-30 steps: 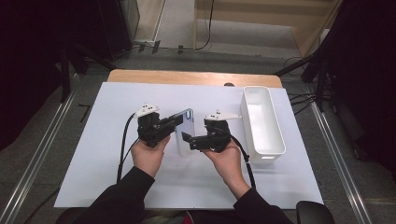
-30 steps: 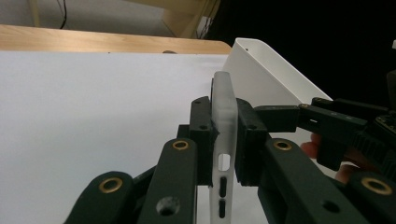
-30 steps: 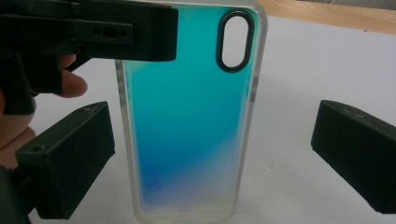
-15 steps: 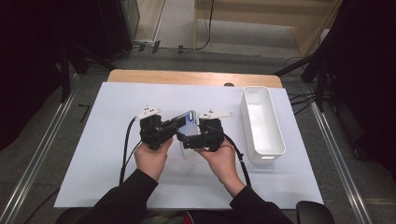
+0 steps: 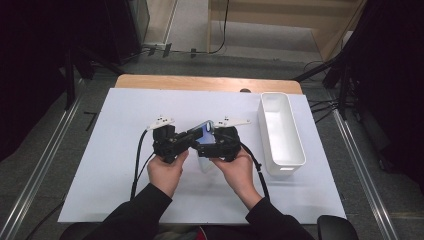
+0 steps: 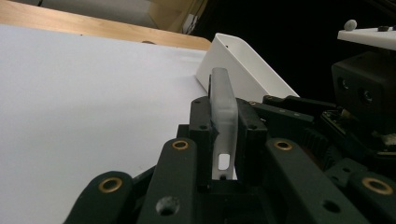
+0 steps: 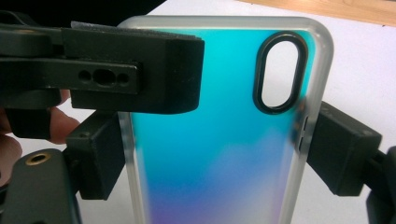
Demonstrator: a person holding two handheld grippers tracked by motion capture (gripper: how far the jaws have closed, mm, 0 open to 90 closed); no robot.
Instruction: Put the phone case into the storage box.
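A translucent phone case (image 5: 203,130) with a teal-to-blue back is held above the white sheet between both grippers. My left gripper (image 5: 184,142) is shut on it; in the left gripper view the case (image 6: 223,107) stands edge-on between the two jaws (image 6: 225,125). My right gripper (image 5: 209,146) is shut across the case's width. In the right gripper view the case (image 7: 215,140) has a black pad on each long edge, and the right gripper (image 7: 217,154) clamps it. The left gripper's jaw (image 7: 135,70) clamps the case's top left corner. The oval camera cutout (image 7: 279,72) is uncovered.
A long white bin (image 5: 281,132) stands empty at the right of the sheet, also seen in the left gripper view as the bin (image 6: 238,65). The white sheet (image 5: 125,125) covers a wooden table (image 5: 200,82). Black cables trail toward the person. Dark stands flank the table.
The two grippers have drawn closer together and slightly toward the person. The case between them has tilted more on edge.
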